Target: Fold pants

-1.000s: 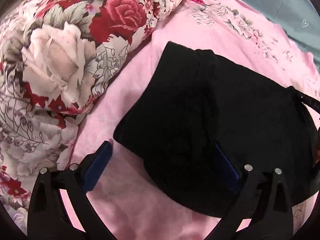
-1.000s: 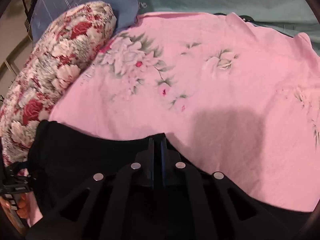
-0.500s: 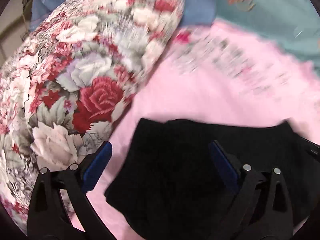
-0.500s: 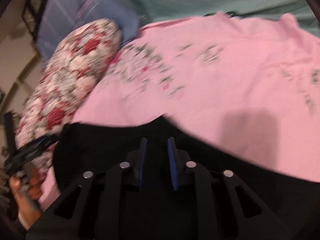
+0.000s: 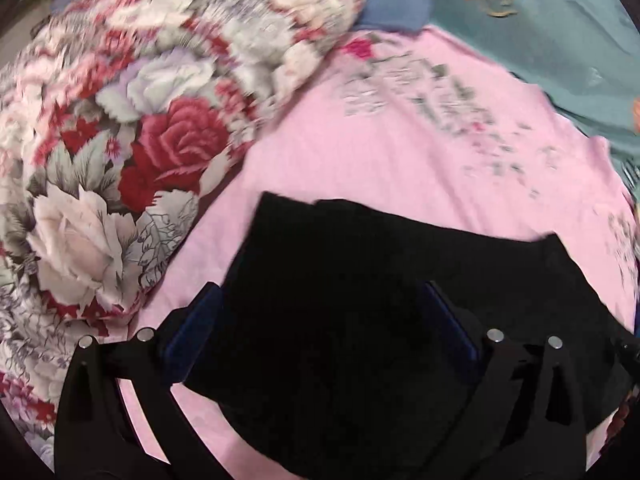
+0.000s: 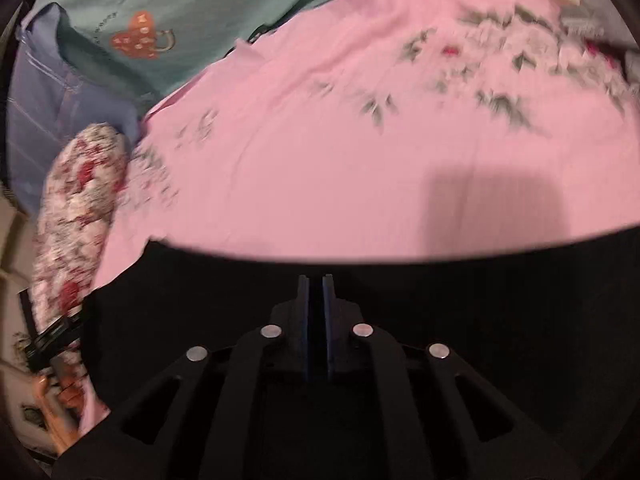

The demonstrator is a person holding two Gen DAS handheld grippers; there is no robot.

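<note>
Pants [image 5: 352,320], black, folded on the pink sheet [image 5: 400,152].
Left hand-held gripper [image 5: 320,328] tilts down, jaws wide, empty; right hand-held gripper [image 6: 316,320] has just been opening, narrow gap.

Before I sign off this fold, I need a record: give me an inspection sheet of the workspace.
Surface: pink floral bedsheet.
Job's things: black pants, folded, lying flat on it.
Clutter: rose-print quilt roll left of the pants.
Grippers: left gripper wide open over the pants; right gripper has just been opening, narrow gap, cloth between not discernible.
Cables: nothing seen.
Surroundings: teal sheet, blue pillow.
</note>
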